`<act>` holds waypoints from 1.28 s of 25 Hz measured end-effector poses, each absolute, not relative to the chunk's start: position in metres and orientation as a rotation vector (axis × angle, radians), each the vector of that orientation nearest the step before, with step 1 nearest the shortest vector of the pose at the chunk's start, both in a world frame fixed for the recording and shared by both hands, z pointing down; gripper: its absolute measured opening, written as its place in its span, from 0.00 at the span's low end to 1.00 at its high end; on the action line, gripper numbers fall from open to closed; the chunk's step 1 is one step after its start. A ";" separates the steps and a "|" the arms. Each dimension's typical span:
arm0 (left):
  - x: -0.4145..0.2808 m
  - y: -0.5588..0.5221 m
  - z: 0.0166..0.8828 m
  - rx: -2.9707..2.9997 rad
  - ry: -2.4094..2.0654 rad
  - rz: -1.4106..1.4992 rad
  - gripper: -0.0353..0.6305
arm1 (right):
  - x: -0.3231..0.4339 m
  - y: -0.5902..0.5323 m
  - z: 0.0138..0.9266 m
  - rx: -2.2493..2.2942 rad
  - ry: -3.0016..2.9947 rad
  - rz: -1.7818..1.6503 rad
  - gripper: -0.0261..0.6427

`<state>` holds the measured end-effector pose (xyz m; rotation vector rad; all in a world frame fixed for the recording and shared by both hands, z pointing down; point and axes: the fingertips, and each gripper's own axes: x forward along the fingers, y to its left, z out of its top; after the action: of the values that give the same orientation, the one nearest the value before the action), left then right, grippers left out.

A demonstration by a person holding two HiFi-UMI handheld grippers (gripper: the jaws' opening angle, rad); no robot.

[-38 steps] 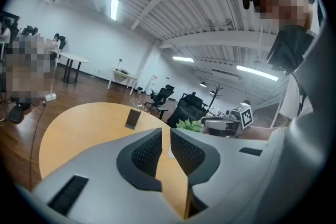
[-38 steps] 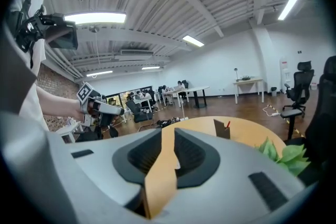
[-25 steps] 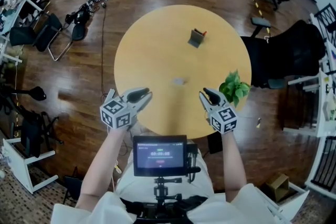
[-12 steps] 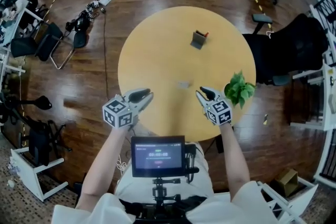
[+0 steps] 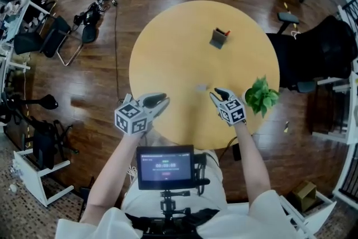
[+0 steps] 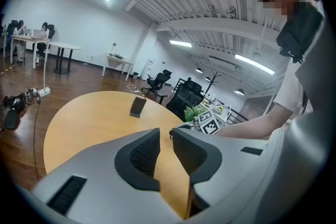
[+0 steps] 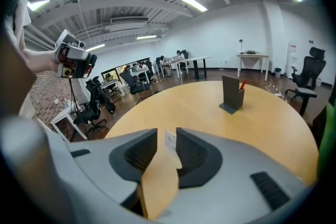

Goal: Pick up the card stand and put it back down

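A small pale card stand (image 5: 200, 88) sits on the round wooden table (image 5: 168, 47), near the front middle. My right gripper (image 5: 213, 93) is just right of it, apart from it. In the right gripper view the pale stand (image 7: 169, 140) shows upright in the gap of the right gripper (image 7: 167, 134), a little ahead of the pads. Those jaws have just been opening and press on nothing. My left gripper (image 5: 165, 101) hovers over the table's front left edge. The left gripper (image 6: 166, 132) holds its jaws a little apart over bare wood.
A grey upright holder (image 5: 218, 38) with a red pen stands at the table's far right, also seen as the holder (image 7: 231, 94). A green potted plant (image 5: 260, 96) sits at the right edge beside my right hand. Office chairs and cables ring the table.
My right gripper has moved forward over the table and lower, closing in on the small pale stand. The left gripper has barely shifted.
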<state>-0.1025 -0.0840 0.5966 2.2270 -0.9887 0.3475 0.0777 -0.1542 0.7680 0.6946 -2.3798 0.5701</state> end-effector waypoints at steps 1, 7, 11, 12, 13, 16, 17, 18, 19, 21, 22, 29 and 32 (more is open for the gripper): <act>-0.102 -0.085 0.597 2.226 -0.991 0.349 0.17 | 0.076 -0.157 0.774 0.680 -2.376 0.565 0.25; -0.103 -0.082 0.596 2.208 -1.016 0.337 0.17 | 0.073 -0.166 0.816 0.611 -2.335 0.530 0.25; -0.114 -0.075 0.602 2.187 -1.021 0.349 0.17 | 0.069 -0.170 0.841 0.553 -2.291 0.504 0.25; -0.117 -0.071 0.604 2.177 -1.026 0.354 0.17 | 0.067 -0.171 0.847 0.536 -2.279 0.497 0.25; -0.118 -0.068 0.606 2.167 -1.030 0.357 0.17 | 0.065 -0.172 0.853 0.518 -2.267 0.489 0.25; -0.119 -0.071 0.609 2.157 -1.041 0.350 0.17 | 0.060 -0.174 0.870 0.464 -2.230 0.468 0.26; -0.119 -0.071 0.610 2.155 -1.043 0.348 0.17 | 0.058 -0.174 0.875 0.447 -2.218 0.461 0.25; -0.121 -0.070 0.611 2.150 -1.045 0.346 0.17 | 0.056 -0.175 0.880 0.431 -2.206 0.454 0.25; -0.125 -0.069 0.612 2.146 -1.047 0.345 0.17 | 0.055 -0.175 0.885 0.416 -2.195 0.448 0.25; -0.131 -0.069 0.613 2.140 -1.050 0.344 0.17 | 0.052 -0.175 0.892 0.392 -2.178 0.439 0.26; -0.133 -0.069 0.614 2.136 -1.050 0.343 0.17 | 0.051 -0.175 0.894 0.384 -2.173 0.437 0.25; -0.134 -0.067 0.615 2.136 -1.046 0.348 0.17 | 0.047 -0.174 0.898 0.375 -2.193 0.468 0.25; -0.135 -0.067 0.615 2.136 -1.042 0.356 0.17 | 0.046 -0.173 0.900 0.375 -2.205 0.487 0.25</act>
<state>-0.1351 -0.0674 0.6150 2.1360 -1.0423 0.3563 0.0462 -0.1729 0.8997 0.3747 -2.2049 0.4874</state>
